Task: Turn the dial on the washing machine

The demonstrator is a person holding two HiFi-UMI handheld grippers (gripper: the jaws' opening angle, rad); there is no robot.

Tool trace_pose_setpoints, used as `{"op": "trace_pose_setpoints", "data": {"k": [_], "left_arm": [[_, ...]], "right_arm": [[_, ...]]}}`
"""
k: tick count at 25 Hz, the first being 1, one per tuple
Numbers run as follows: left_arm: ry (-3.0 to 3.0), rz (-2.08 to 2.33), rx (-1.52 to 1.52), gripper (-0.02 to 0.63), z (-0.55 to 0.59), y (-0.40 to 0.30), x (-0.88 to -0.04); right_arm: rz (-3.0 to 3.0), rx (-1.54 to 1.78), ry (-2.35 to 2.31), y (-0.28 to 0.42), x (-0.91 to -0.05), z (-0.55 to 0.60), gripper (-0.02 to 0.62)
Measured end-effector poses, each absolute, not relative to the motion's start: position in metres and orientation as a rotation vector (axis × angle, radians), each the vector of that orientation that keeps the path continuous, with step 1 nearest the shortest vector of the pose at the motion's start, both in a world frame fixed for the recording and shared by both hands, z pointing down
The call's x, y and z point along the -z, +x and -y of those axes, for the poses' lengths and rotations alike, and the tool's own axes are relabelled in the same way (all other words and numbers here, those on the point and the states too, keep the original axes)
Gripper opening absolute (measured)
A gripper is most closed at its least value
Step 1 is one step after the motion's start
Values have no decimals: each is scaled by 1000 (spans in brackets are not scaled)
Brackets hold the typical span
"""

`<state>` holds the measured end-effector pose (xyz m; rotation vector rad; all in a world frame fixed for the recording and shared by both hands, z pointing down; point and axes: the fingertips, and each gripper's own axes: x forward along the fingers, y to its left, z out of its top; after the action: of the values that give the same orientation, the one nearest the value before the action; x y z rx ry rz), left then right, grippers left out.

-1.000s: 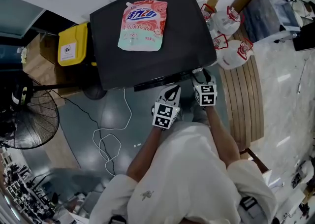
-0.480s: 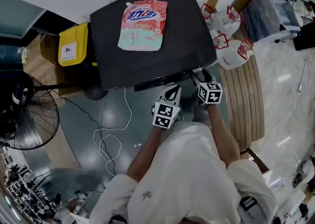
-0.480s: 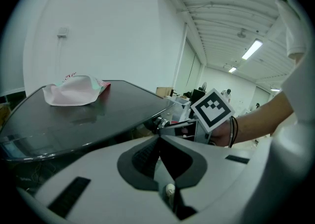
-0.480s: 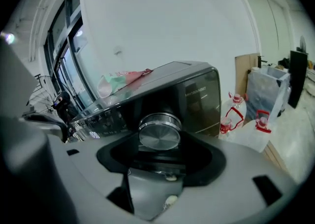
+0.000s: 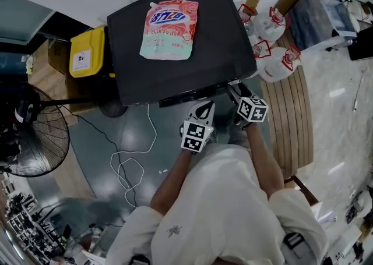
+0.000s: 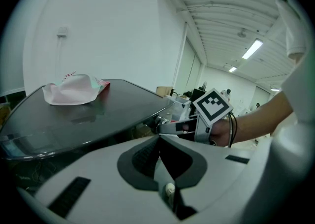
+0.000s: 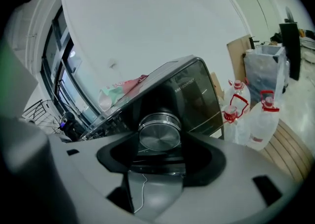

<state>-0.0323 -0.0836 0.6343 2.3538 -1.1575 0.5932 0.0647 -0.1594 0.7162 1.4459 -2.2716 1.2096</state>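
Note:
The black washing machine (image 5: 175, 77) stands in front of me with a pink detergent bag (image 5: 169, 29) lying on its lid. Its metal dial (image 7: 159, 132) sits on the front panel at the right corner. My right gripper (image 7: 159, 140) has a jaw on either side of the dial and is shut on it. In the head view the right gripper (image 5: 236, 91) covers the dial. The left gripper (image 5: 204, 106) hangs just below the machine's front edge, shut and holding nothing. From the left gripper view (image 6: 160, 138) I see the right gripper (image 6: 179, 127) at the dial.
A yellow container (image 5: 86, 53) stands left of the machine and a floor fan (image 5: 32, 141) farther left. A white cable (image 5: 131, 168) lies on the floor. Water jugs (image 5: 274, 54) and a slatted wooden bench (image 5: 294, 124) are on the right.
The right gripper has rolled clockwise at the dial, its marker cube tilting to the right. The left gripper has stayed where it was.

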Motion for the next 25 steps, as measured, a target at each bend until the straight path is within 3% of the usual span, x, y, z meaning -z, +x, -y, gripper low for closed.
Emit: {"op": "trace_pose_setpoints", "data": {"k": [25], "left_arm": [[2343,1158,-603,13,83,-29,-637]], "right_arm": [[2321,-1645,1452,61,-715,160,278]]}}
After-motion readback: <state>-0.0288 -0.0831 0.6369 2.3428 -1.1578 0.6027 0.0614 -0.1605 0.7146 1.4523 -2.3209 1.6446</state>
